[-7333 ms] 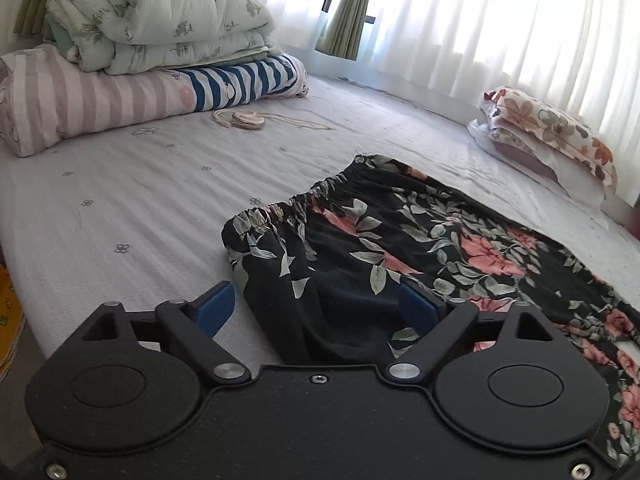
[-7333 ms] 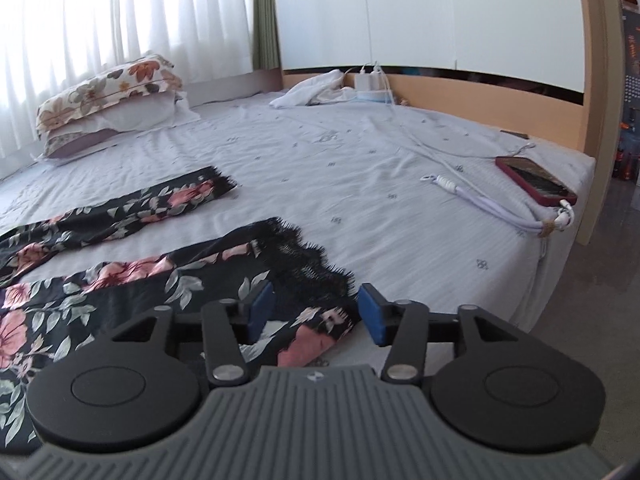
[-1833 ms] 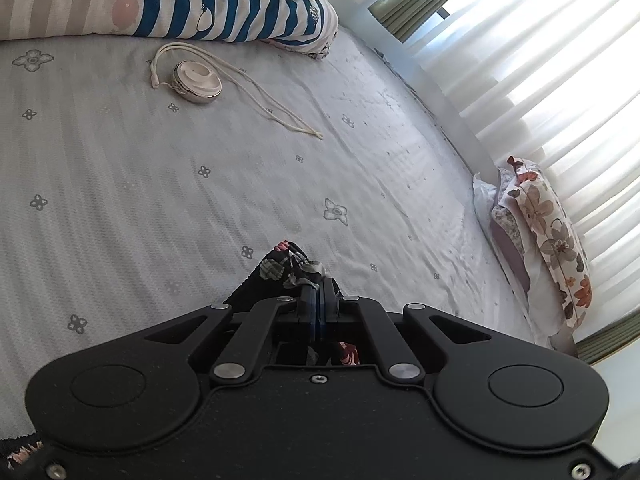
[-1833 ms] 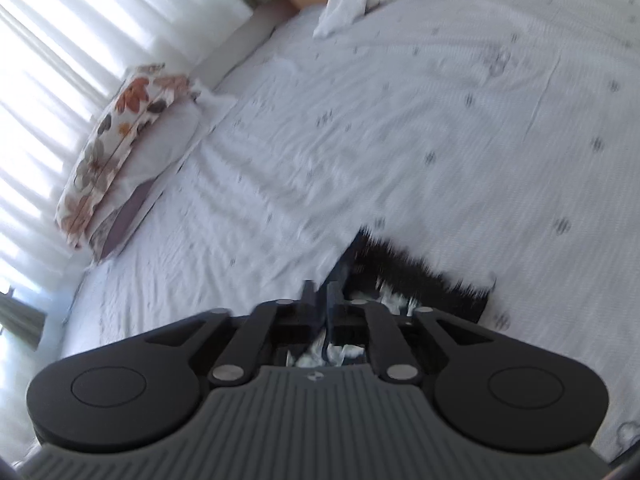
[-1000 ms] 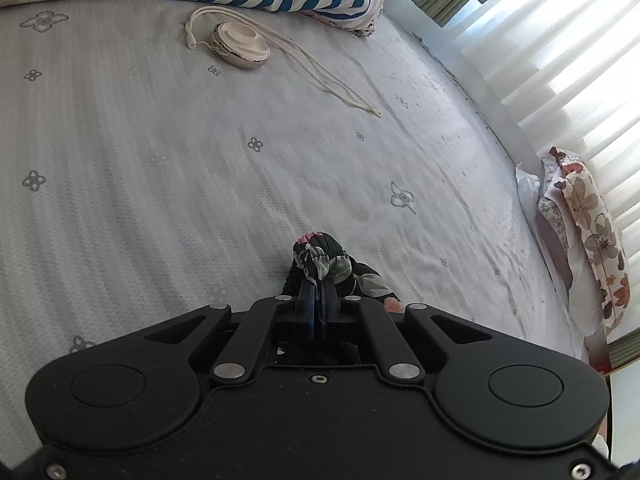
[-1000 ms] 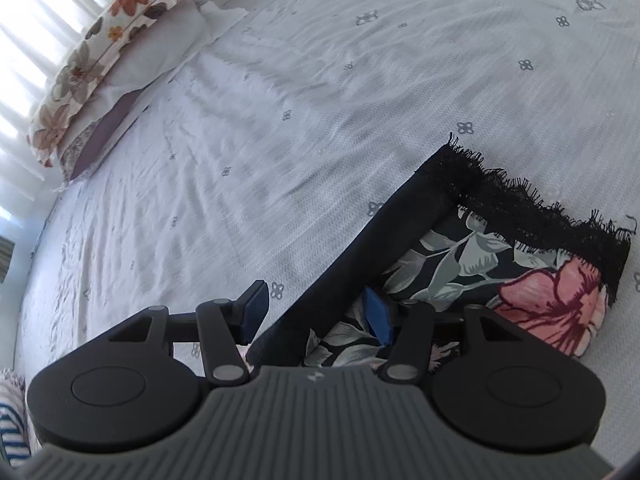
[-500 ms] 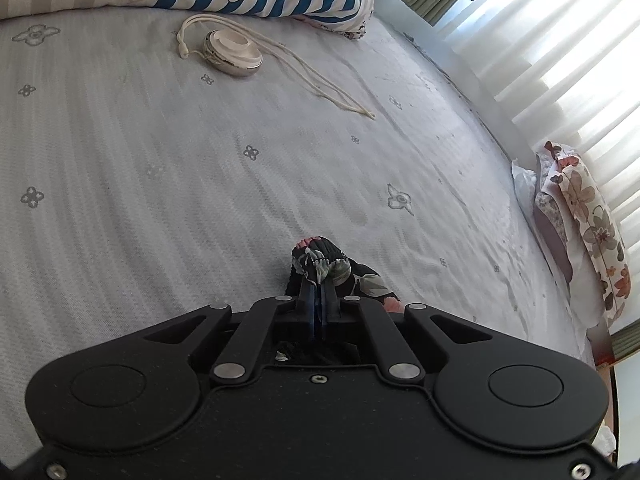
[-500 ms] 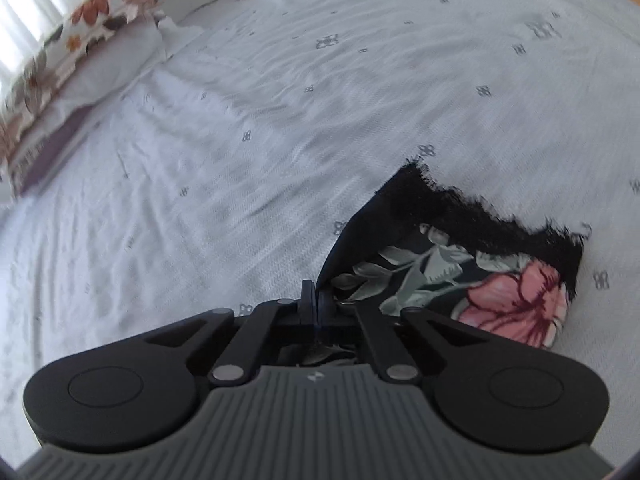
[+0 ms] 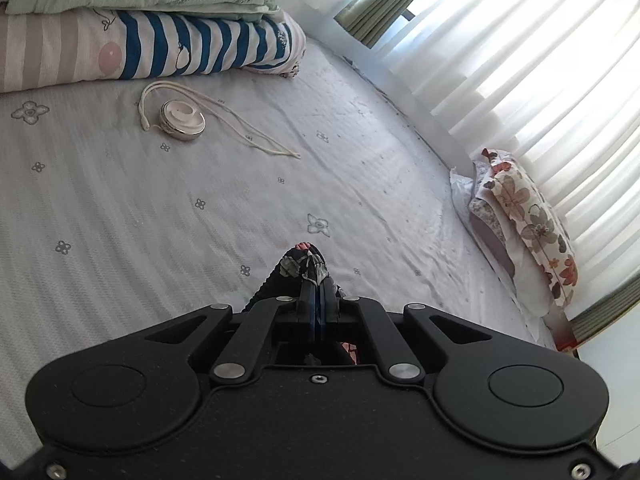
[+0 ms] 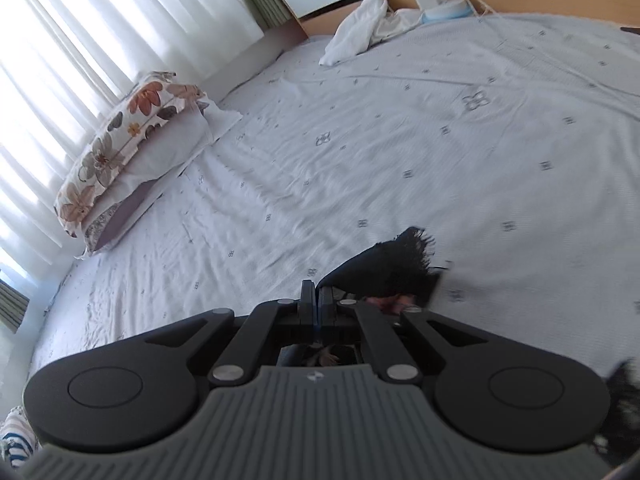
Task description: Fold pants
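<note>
With both clamped, left hand-held gripper (image 9: 319,280) pinches pants (image 9: 303,265) waistband, right hand-held gripper (image 10: 317,285) pinches fringed hem.

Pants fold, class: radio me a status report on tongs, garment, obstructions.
Left tongs shut on pants waistband. Right tongs shut on lace-edged hem. Fabric lifted off the bed. Corded round gadget ahead, clear of the pants.
</note>
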`<state>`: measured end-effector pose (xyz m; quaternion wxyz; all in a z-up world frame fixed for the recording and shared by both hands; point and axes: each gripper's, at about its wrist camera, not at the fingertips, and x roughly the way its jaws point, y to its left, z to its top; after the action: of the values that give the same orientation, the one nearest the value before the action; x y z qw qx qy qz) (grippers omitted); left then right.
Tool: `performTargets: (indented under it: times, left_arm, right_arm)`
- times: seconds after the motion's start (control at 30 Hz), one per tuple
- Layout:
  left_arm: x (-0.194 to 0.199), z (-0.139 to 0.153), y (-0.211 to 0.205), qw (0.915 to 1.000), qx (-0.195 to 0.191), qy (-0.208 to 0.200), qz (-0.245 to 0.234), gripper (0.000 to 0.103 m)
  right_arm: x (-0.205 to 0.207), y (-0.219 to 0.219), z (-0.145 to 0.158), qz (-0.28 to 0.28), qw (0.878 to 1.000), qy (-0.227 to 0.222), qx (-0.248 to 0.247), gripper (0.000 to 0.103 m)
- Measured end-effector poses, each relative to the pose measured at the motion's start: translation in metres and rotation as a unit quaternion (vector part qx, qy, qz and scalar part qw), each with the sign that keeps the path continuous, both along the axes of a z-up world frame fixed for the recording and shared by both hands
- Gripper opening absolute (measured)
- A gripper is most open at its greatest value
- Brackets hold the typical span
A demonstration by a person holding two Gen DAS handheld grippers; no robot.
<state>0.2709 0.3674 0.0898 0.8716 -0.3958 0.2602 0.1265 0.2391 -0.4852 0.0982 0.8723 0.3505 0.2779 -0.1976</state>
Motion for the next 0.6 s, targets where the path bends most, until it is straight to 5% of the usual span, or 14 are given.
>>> performTargets:
  times: [0.33, 0.4, 0.43, 0.47, 0.5, 0.6]
  left_arm:
    - [-0.076, 0.005, 0.004, 0.9999, 0.006, 0.014, -0.004, 0.003]
    - [-0.084, -0.003, 0.007, 0.9997, -0.002, 0.024, 0.001, 0.003]
    - [-0.085, -0.006, 0.007, 0.9996, -0.004, 0.026, 0.002, 0.003]
    - [-0.086, -0.010, 0.007, 0.9996, -0.005, 0.029, 0.004, 0.003]
    - [-0.086, -0.013, 0.008, 0.9994, -0.005, 0.033, 0.007, 0.003]
    - [-0.085, -0.021, 0.007, 0.9989, -0.009, 0.043, 0.016, 0.003]
  right_arm:
    - [-0.112, -0.018, -0.011, 0.019, 0.999, 0.040, -0.003, 0.005]
    - [-0.121, -0.025, -0.024, 0.022, 0.998, 0.045, 0.024, 0.016]
    - [-0.122, -0.028, -0.030, 0.028, 0.998, 0.047, 0.030, 0.029]
    - [-0.122, -0.030, -0.036, 0.026, 0.998, 0.050, 0.029, 0.053]
    - [-0.121, -0.033, -0.041, 0.021, 0.998, 0.046, 0.032, 0.062]
    - [-0.112, -0.037, -0.055, 0.012, 0.999, 0.043, 0.025, 0.070]
